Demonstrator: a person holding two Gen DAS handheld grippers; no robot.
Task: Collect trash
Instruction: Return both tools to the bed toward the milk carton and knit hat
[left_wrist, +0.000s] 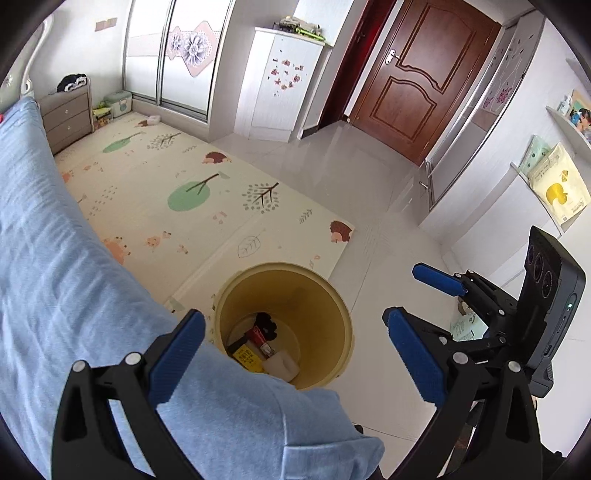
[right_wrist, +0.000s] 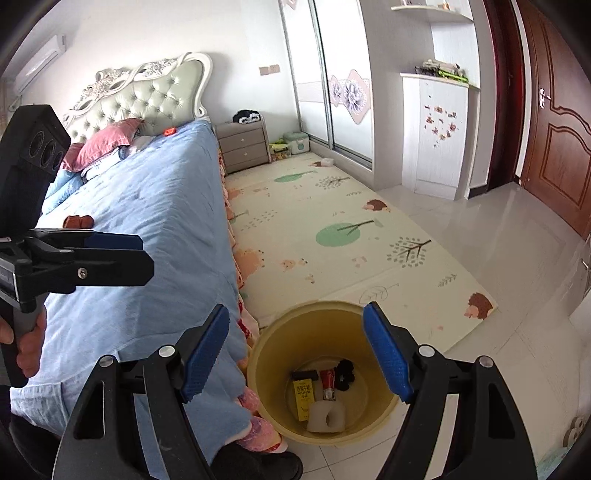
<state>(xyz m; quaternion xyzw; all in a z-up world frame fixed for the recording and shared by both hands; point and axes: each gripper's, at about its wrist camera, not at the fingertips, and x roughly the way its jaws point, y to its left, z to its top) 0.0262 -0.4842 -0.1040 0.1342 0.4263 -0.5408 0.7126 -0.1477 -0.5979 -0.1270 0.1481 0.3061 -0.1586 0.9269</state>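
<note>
At the left, the bed (right_wrist: 155, 206) with its blue cover runs away from the near edge, and a small reddish-brown thing (right_wrist: 78, 221) lies on it. The left claw (left_wrist: 295, 350) hangs released and empty above the bed's corner. Just right of the bed stands the yellow bin (right_wrist: 280, 332), upright, mouth up, on the floor tiles touching the play mat (right_wrist: 332, 236). Inside lie a yellow carton (right_wrist: 303, 397) and red tube (right_wrist: 328, 382), long axes running near to far, a white foam piece (right_wrist: 327, 415) and a black scrunchie (right_wrist: 345, 369). The right claw (right_wrist: 301, 363) is released above the bin. Open tile floor (right_wrist: 517, 236) stretches right toward the door (right_wrist: 557, 147).
</note>
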